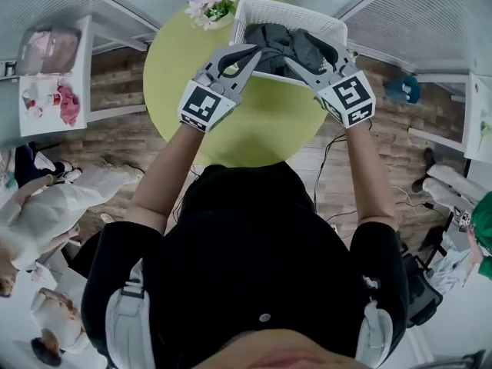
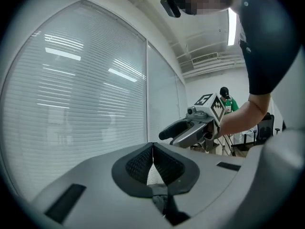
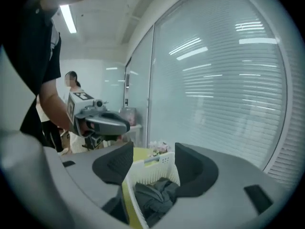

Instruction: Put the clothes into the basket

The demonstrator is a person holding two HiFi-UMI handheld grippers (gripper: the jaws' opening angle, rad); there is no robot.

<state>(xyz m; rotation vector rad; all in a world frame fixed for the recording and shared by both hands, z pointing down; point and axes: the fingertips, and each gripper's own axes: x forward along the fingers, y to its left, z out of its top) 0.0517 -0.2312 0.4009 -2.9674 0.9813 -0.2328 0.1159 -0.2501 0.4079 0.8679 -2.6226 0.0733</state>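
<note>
- The right gripper [image 3: 153, 163] has its two black fingers [image 3: 116, 165] spread apart. They pinch nothing.
- Between those fingers are the wall of the white plastic basket with little holes [image 3: 155, 173] and the dark grey crumpled clothes [image 3: 155, 197] lying inside it. The fingers do not seem to press on either one.
- The left gripper [image 2: 152, 149] has its fingers [image 2: 138, 165] pressed together at the tips. A bit of white basket shows through the small gap under the tips. It is hard to tell if a fold of cloth is nipped there.
- In the head view, the left tips are at the near edge of the basket, right by the clothes. The right fingers are at the basket's near right corner.
- The clothes look to be in the basket already, heaped up in it. No other clothes show on the round yellow-green table [image 1: 254, 129] near the fingers. So the job looks almost done. What may be left is to let go and take both grippers away.
- A small bunch of pink and white flowers [image 1: 209, 4] stands just beside the basket, past the left fingers.
- Both bare forearms [image 1: 165, 171] reach forward over the table. They come in from the two sides, so the grippers point at the basket and sit near each other.
</note>
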